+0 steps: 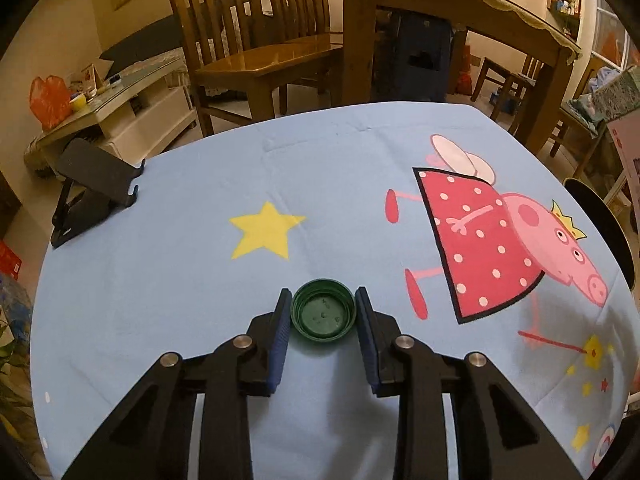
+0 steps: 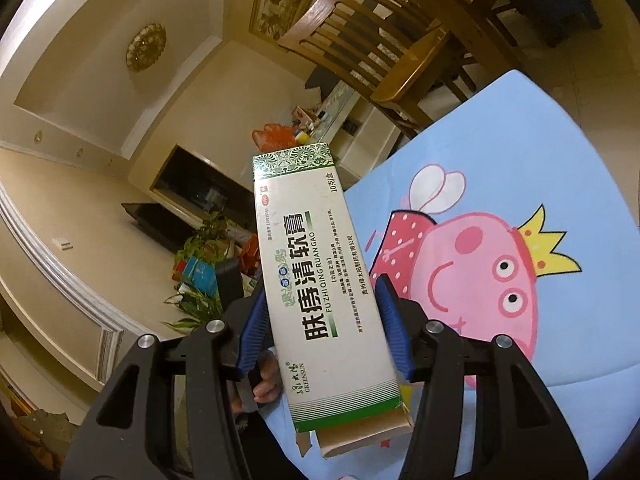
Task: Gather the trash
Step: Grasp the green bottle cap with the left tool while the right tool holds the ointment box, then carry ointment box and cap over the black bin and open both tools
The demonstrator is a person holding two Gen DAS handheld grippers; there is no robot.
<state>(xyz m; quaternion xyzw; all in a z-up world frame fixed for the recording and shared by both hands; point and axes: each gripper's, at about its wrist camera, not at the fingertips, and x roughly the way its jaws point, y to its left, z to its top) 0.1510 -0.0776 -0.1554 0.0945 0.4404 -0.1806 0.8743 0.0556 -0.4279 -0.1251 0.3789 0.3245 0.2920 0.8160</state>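
my left gripper (image 1: 323,314) brackets the green cap (image 1: 323,313), jaws not visibly pinching; it may squirt away. my right gripper (image 2: 320,328) clamps the ointment box (image 2: 320,280), which could slip.

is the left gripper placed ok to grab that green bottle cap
Probably yes. The green bottle cap lies open side up on the blue tablecloth, right between the fingertips of the left gripper. The jaws flank it closely with nothing between; whether the pads already touch it is unclear.
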